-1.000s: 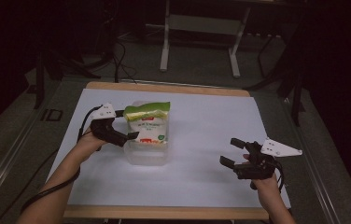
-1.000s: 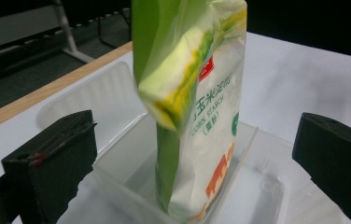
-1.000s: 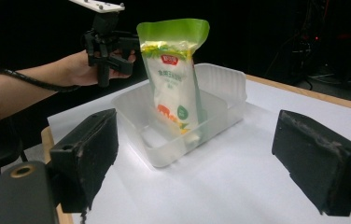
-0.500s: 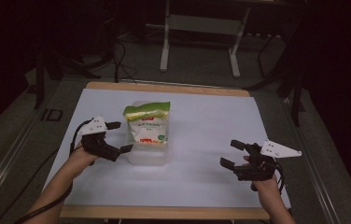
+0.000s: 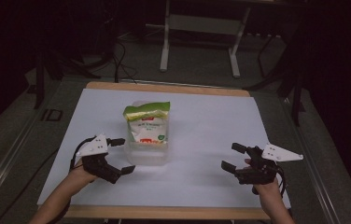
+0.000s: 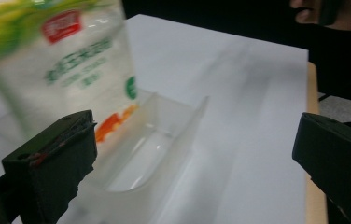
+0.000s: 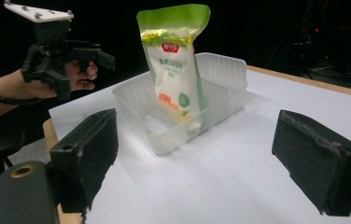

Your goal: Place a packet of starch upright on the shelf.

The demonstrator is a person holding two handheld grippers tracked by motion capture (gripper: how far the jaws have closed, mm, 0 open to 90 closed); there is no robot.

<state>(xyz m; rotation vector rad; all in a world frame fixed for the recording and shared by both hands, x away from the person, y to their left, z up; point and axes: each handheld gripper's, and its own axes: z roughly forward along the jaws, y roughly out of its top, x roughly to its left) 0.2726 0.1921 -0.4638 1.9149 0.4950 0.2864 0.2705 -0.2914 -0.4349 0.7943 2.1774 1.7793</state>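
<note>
Pouch [image 5: 147,124] upright in tub [image 5: 146,156], just right of L gripper [image 5: 119,156]

Pouch [image 5: 147,125] standing upright in the container [image 5: 146,154], left of tabletop [image 5: 211,126] centre, left gripper [image 5: 119,156] just left of the container near the front edge, right gripper [image 5: 232,157] well apart toward the front right corner.

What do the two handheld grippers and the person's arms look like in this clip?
Both the left gripper and right gripper are black, with two blocky, scuffed jaws and a pale grey three-cornered plate on top. A black cable trails from each. The left jaw pad shows faint reddish marks. The forearms are bare, with no sleeves or gloves visible.
</note>
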